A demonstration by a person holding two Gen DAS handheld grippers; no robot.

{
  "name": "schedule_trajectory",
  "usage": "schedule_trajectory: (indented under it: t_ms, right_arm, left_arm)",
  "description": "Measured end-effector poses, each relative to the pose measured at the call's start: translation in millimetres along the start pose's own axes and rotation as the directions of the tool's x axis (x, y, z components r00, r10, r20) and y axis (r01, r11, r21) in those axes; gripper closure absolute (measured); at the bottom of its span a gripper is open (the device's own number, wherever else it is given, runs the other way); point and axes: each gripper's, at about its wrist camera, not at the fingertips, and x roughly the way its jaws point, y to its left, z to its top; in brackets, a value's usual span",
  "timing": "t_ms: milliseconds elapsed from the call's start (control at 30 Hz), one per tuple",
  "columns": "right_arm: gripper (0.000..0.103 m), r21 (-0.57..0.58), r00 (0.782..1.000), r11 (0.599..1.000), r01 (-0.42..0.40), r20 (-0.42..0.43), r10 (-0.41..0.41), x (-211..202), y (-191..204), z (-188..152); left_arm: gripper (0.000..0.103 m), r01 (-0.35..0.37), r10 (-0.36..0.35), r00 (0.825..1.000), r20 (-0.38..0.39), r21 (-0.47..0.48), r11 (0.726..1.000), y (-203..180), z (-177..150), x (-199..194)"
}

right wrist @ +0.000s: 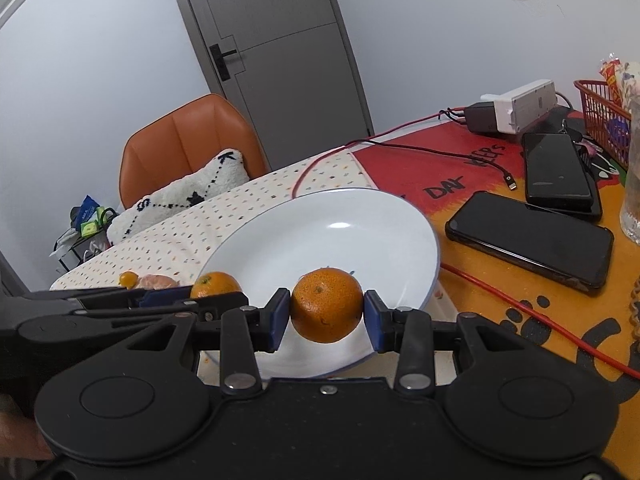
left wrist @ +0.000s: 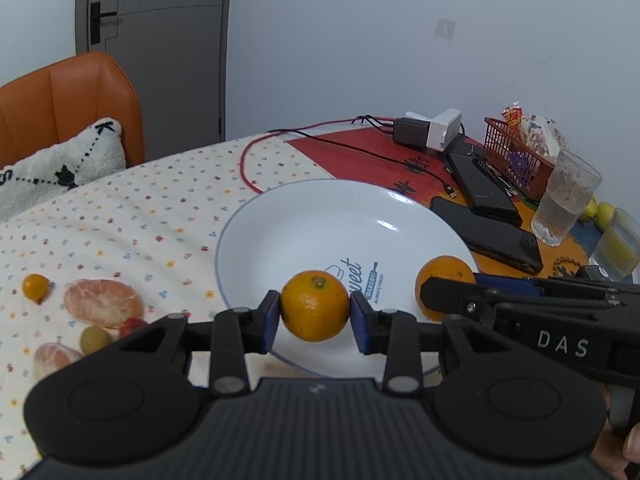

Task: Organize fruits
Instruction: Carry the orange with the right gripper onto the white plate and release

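Two oranges ride clamped over the white plate (left wrist: 280, 216), left gripper (left wrist: 315, 311) pinching one orange (left wrist: 315, 305), right gripper (right wrist: 326, 311) the other orange (right wrist: 326, 304), apparently for setting down together

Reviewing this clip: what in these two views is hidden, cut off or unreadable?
- Left wrist view: the right gripper covers the lower part of its orange, so its grip is unseen here.
- Left wrist view: the left orange hides part of the plate print.
- Right wrist view: the glass is cut off by the right edge.
- Right wrist view: the left gripper covers the lower part of the far orange.
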Motion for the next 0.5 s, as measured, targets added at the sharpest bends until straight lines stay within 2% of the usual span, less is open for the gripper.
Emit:
schedule_trajectory:
  t_ms: [367, 500]
  right_arm:
    - [0.065, 0.018, 1.0, 1.0, 0.014, -0.008, -0.014, 10, -11, 1]
    - [0.065, 0.02, 1.0, 1.0, 0.016, -0.009, -0.016, 12, -13, 1]
  left_arm:
    - [0.067, 0.006, -0.007, 0.998, -0.057, -0.017, 1.0, -2, 1, 32]
    - [0.065, -0.006, 0.005, 0.999, -0.036, -0.017, 1.0, -1, 2, 27]
